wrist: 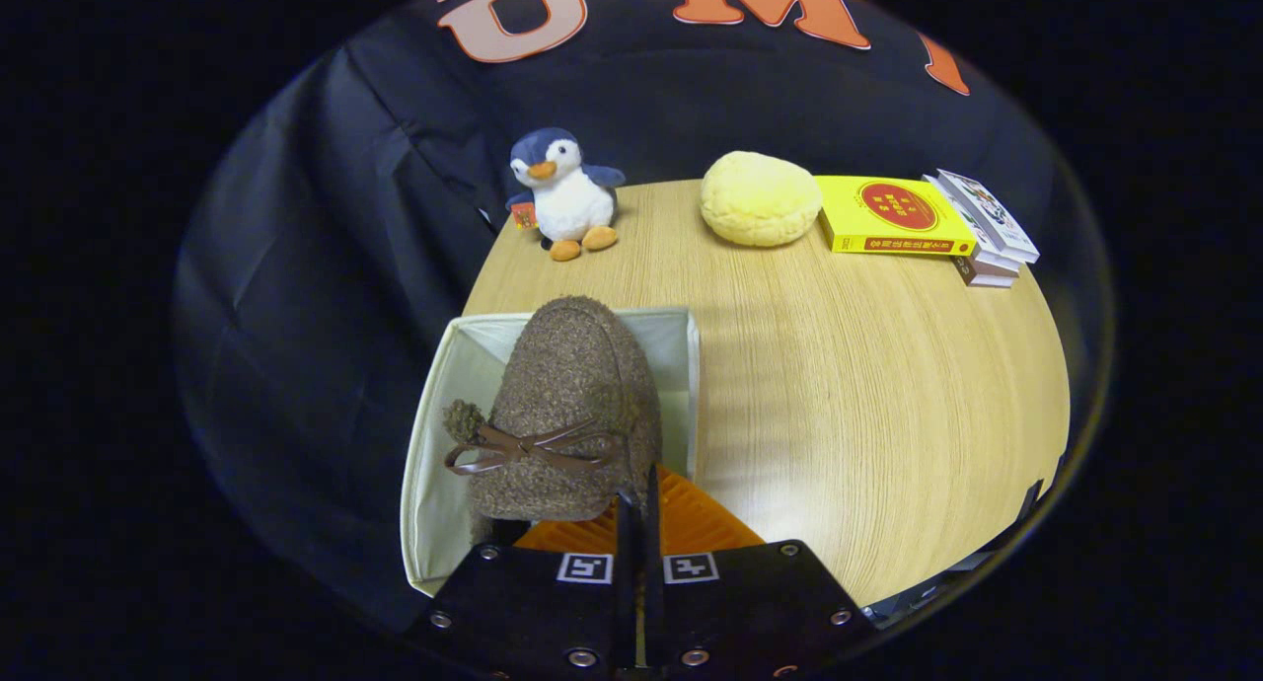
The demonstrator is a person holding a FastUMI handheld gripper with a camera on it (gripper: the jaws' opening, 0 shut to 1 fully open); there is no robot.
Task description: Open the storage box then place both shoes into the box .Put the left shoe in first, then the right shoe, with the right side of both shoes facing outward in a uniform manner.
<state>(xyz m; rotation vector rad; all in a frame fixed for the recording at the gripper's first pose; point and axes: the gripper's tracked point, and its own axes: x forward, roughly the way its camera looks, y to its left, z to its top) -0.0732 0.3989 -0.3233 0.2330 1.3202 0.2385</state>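
The hand-held gripper (639,508) has its fingers pressed together on the heel edge of a brown shoe (567,415), holding it over the open storage box (434,444) at the worktop's (839,385) near left. Which shoe this is cannot be told, so at least one placement remains.

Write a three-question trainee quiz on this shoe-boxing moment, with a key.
1. True or false: the brown fuzzy shoe is over the open white storage box.
2. How do the jaws of the gripper stand: A wide open, B closed together at the shoe's heel end?
3. Which toy stands beyond the box on the wooden table?

Key: 1 true. 2 B. 3 the plush penguin.
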